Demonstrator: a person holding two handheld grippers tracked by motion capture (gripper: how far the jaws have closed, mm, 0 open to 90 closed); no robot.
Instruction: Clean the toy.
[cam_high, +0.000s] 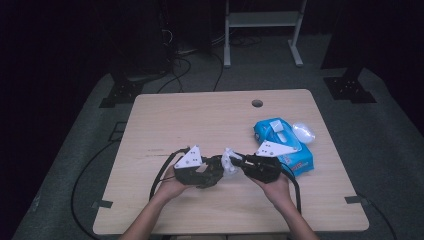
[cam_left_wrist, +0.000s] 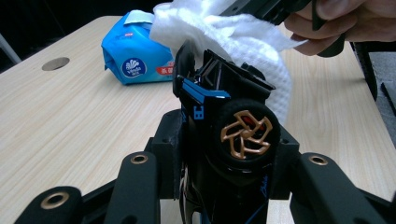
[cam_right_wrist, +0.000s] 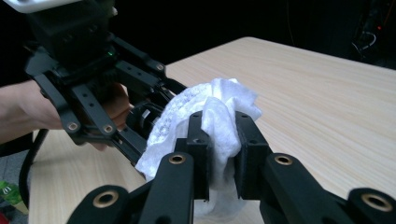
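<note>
Wipe (cam_left_wrist: 243, 42) against toy car (cam_left_wrist: 224, 126)

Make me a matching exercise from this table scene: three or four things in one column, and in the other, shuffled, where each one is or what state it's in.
1. toy car
2. white wipe
3. blue wipes pack
4. round hole

A. pinched in the right gripper
B. in the tabletop's far edge
C. clamped in the left gripper
D. lying on the table, at the right

Pairs: 1-C, 2-A, 3-D, 4-B
</note>
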